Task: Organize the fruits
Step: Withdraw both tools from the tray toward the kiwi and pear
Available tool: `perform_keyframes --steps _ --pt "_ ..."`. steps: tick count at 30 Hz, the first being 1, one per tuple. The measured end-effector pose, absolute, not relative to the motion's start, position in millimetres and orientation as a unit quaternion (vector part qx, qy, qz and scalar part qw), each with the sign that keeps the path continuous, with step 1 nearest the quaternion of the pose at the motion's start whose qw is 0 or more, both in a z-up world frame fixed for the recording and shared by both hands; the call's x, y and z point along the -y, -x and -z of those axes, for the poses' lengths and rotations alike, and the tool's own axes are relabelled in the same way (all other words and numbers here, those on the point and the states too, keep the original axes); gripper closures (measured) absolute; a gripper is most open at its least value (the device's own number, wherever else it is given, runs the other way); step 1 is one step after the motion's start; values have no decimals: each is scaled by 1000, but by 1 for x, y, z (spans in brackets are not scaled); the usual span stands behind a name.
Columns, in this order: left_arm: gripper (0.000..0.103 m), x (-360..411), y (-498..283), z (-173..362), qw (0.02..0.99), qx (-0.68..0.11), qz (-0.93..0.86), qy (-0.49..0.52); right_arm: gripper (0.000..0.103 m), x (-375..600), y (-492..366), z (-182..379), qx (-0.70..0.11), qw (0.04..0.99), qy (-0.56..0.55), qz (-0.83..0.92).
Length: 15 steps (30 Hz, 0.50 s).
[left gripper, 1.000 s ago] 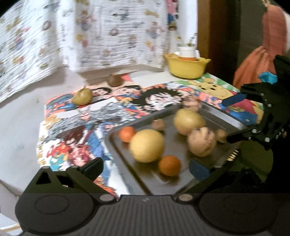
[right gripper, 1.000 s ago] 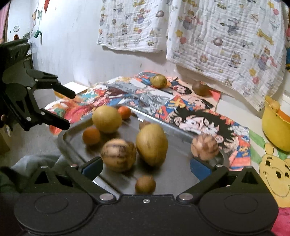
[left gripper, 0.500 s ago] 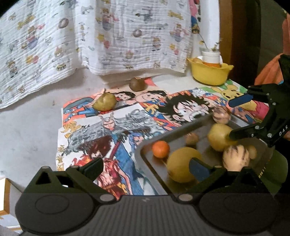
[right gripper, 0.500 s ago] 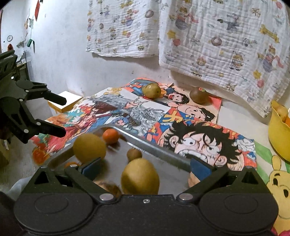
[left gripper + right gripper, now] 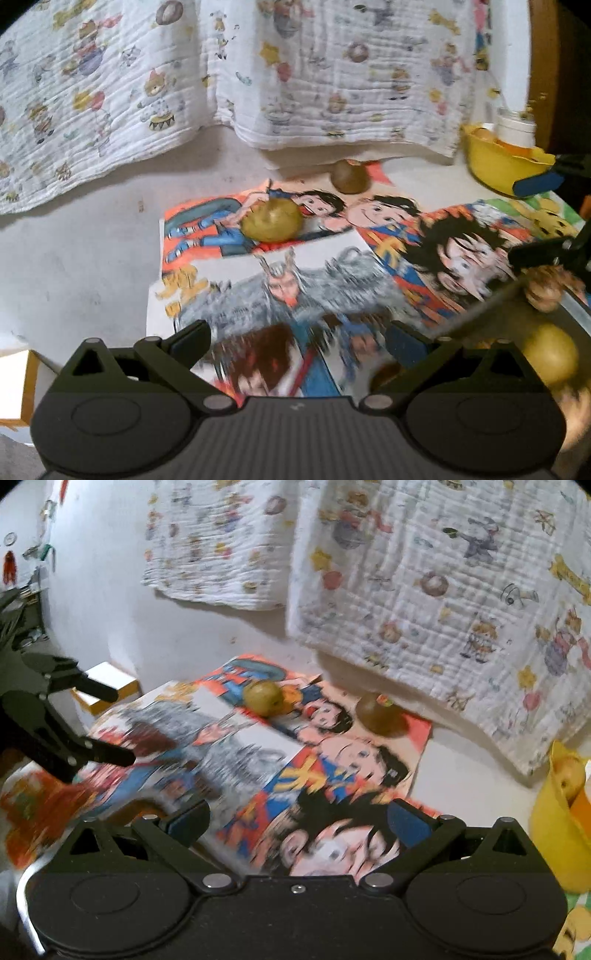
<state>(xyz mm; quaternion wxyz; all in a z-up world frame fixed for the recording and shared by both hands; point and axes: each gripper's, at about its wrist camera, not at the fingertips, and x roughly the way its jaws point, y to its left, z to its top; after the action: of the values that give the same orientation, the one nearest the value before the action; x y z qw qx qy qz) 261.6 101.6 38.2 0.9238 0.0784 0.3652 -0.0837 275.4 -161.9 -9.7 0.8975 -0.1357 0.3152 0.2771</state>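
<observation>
A yellow-green fruit [image 5: 271,221] [image 5: 264,698] and a brown fruit [image 5: 349,176] [image 5: 378,712] lie loose on the cartoon-print cover, toward the back wall. The metal tray [image 5: 480,308] shows only at the lower right of the left wrist view. It holds a yellow fruit [image 5: 550,354] and a striped brown fruit [image 5: 546,291], both blurred. My left gripper [image 5: 297,336] [image 5: 110,723] is open and holds nothing, above the cover's front part. My right gripper [image 5: 297,818] [image 5: 532,218] is open too, with only the cover behind its fingers.
A yellow bowl [image 5: 498,166] [image 5: 554,819] with fruit in it stands at the back right. Printed cloths [image 5: 332,74] hang on the wall behind the table. A white and yellow box [image 5: 107,686] sits off the table's left end.
Both views have swung off the tray toward the back of the table. The tray has slipped to the left view's lower right and out of the right view. Both grippers stay open.
</observation>
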Motion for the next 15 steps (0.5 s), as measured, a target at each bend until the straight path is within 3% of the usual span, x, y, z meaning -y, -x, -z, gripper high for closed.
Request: perform_keyframes --steps 15 --pt "0 -94 -390 -17 917 -391 44 -68 1 152 -447 30 -351 908 40 -226"
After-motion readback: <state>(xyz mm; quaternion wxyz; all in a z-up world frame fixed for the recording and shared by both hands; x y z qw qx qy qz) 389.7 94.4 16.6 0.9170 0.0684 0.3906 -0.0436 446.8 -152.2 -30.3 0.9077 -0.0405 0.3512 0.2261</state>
